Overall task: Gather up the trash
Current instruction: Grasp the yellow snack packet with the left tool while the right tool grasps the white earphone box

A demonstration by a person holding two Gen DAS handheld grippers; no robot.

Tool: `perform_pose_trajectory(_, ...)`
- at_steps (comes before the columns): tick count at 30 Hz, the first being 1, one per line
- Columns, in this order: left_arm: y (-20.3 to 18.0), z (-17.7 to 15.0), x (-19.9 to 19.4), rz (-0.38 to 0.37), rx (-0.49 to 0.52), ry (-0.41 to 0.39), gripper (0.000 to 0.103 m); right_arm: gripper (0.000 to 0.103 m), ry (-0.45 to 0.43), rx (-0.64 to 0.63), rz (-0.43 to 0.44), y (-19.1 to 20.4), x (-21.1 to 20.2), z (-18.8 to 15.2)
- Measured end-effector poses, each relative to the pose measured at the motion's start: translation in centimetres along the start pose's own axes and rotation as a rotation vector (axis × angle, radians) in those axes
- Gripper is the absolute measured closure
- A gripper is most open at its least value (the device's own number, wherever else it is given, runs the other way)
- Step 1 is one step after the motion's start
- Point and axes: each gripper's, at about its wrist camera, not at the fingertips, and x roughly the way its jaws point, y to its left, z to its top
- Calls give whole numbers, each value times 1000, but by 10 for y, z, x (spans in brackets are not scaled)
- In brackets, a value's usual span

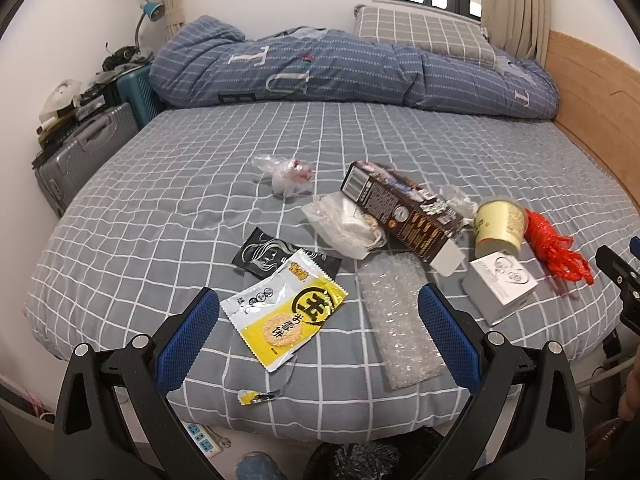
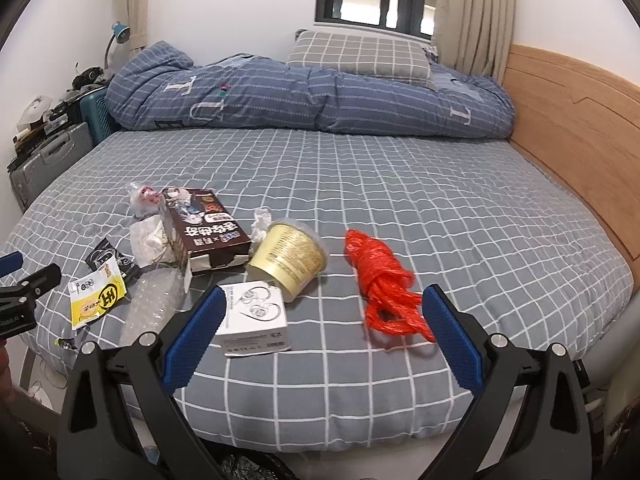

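Trash lies scattered on the grey checked bed (image 1: 200,168). A yellow snack wrapper (image 1: 282,314) lies between the blue fingers of my open left gripper (image 1: 318,300), with a black sachet (image 1: 272,256) behind it and bubble wrap (image 1: 398,320) to its right. Farther back are a brown carton (image 1: 404,216), crumpled white wrap (image 1: 348,226) and a small clear bag (image 1: 286,174). My open right gripper (image 2: 322,302) hovers over the near edge between a white box (image 2: 256,320) and red plastic strapping (image 2: 380,284). A yellow cup (image 2: 290,258) lies on its side behind the box.
A folded blue quilt (image 1: 320,68) and a checked pillow (image 1: 424,34) fill the far side of the bed. The wooden headboard (image 2: 572,128) runs along the right. A grey suitcase (image 1: 76,156) with clutter stands at the left. A power strip (image 1: 202,438) and a dark bag (image 1: 360,460) lie on the floor below.
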Motion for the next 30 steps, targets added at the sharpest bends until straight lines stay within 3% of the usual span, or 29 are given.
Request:
perform_pose_trajectory(11, 32, -20, 70, 29, -10, 130, 7, 9, 89, -49, 46, 35, 58, -13)
perform_pose_trajectory(17, 43, -23, 99, -25, 1, 173, 7, 9, 132, -61, 59, 48, 84, -19)
perform_pose_trajectory(30, 38, -17, 142, -35, 146, 231, 10, 12, 160, -100, 64, 70, 120, -32)
